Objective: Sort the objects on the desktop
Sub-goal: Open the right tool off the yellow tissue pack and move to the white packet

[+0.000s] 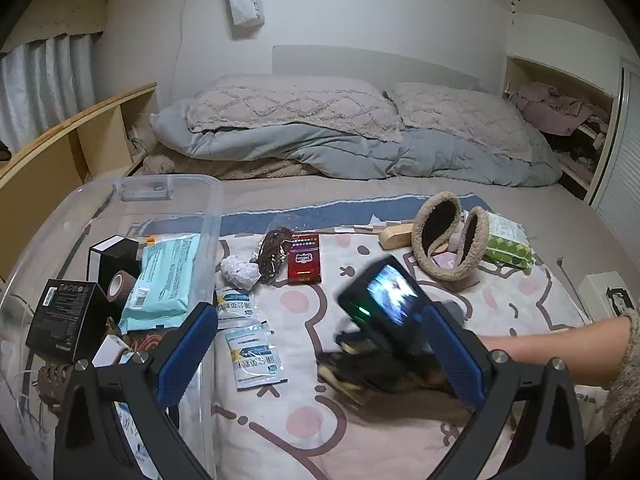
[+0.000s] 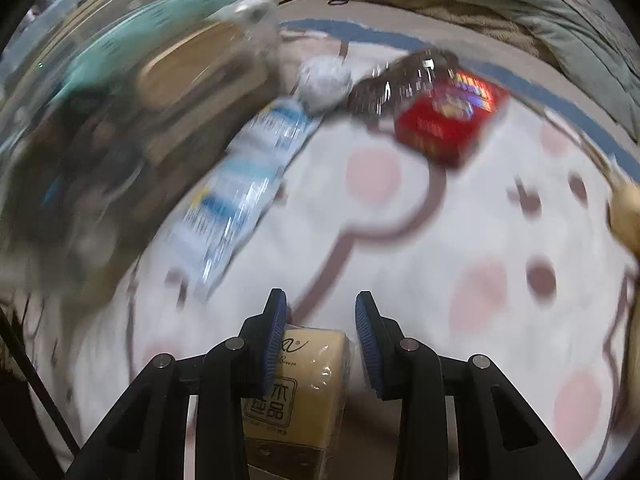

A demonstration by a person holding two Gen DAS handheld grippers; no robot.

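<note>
My left gripper [image 1: 320, 344] is open and empty above the cartoon-print sheet [image 1: 304, 432], beside the clear plastic bin [image 1: 208, 216] that holds boxes, a teal pack and tape. My right gripper [image 2: 321, 320] stands over a tan tissue pack [image 2: 304, 380]; its jaws sit apart with a gap on the right side, and it shows blurred in the left wrist view [image 1: 384, 300]. A red box [image 1: 304, 258], a crumpled paper ball [image 1: 239, 273], a brown packet [image 1: 274, 254] and two white sachets [image 1: 256, 354] lie on the sheet.
Fuzzy earmuffs [image 1: 448, 236], a green dotted pack [image 1: 506, 242] and a wooden piece [image 1: 396, 236] lie at the right. A white box [image 1: 604, 292] sits at the far right. Pillows and a duvet [image 1: 360, 140] are behind.
</note>
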